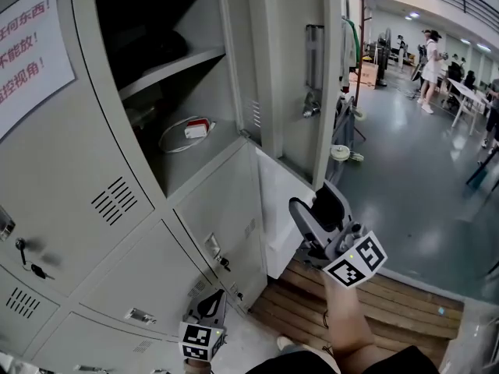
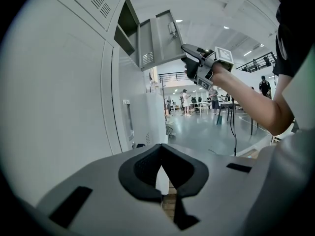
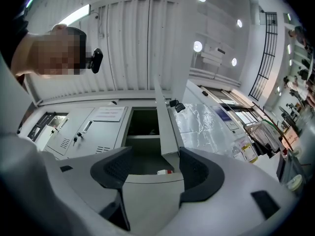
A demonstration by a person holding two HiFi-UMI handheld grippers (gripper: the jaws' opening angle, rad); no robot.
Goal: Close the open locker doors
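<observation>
I am here to shut the open locker door [image 1: 292,92]. It is the top door at the right end of the lockers [image 1: 93,154], and it sticks far out into the room. The space behind it is open, and I can see its shelf.

My right hand-held gripper [image 1: 314,205] is up just under the bottom outer corner of that door. Its jaws are wide apart and hold nothing. A grey locker panel shows in the gap, but I cannot tell if the jaws touch it. My left hand-held gripper [image 1: 212,298] hangs low in front of the bottom lockers. Its jaws are pinched together at the tips, with nothing in them.

I think the next job is to push the door round until it is shut. A few things could go wrong.

- My hand-held gripper is under the corner, not flat on the door. If I push from here, it may slide off the edge and miss.
- If I push too hard, the door may bang and bounce open again.
- A white cable [image 1: 175,135] with a small red and white box [image 1: 197,128] lies on the floor of the open locker, near its front edge. If it sticks out, the door could squash it or stay ajar.
- A key [image 1: 223,262] pokes out of a bottom door close to my left hand-held gripper. I could bump it.
</observation>
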